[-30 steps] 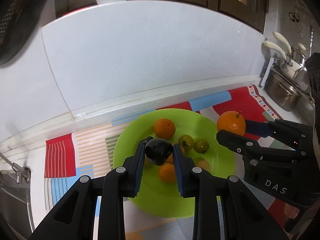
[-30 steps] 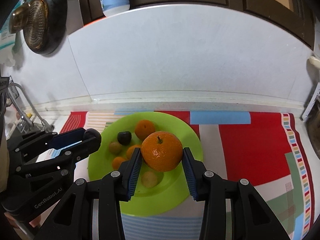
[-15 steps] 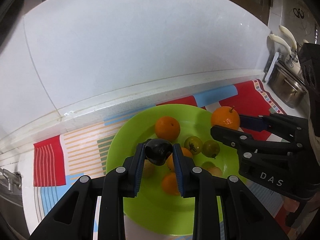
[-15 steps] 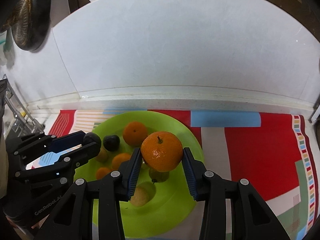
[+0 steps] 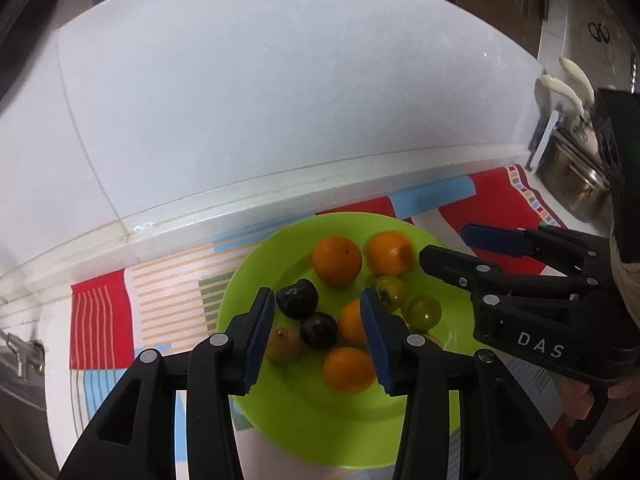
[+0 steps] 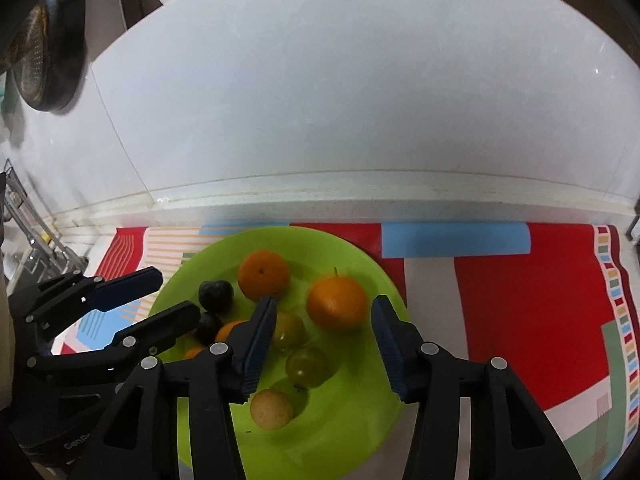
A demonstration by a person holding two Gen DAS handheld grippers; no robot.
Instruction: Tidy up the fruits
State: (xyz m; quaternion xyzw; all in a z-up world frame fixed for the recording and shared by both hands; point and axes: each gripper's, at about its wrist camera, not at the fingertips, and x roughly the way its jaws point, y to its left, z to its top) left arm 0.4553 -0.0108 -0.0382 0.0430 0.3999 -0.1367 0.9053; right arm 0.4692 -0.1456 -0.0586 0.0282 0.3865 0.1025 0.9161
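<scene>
On my left wrist view, the left gripper (image 5: 318, 322) is opening: a second ago it was clamped on a dark plum (image 5: 298, 298), and now that plum is lying on the green plate (image 5: 312, 432), just beyond the left pad, free of both pads. A second dark plum (image 5: 319, 331) is sitting beside it between the fingers, untouched. The gripper is pointing steeply down over the plate's left half, with nothing gripped. The right gripper (image 5: 448, 246) is reaching in from the right above the plate rim.

On my right wrist view, the right gripper (image 6: 324, 332) is also opening: earlier it was holding the stemmed orange (image 6: 337, 304), which is now resting on the plate (image 6: 360, 440) between the spread pads, clear of both and slightly blurred. The gripper is angling down over the plate's right half. Two green fruits (image 6: 308, 364) and a pale round fruit (image 6: 271, 409) are lying below it. The plate is sitting on the striped mat (image 6: 520, 300).
</scene>
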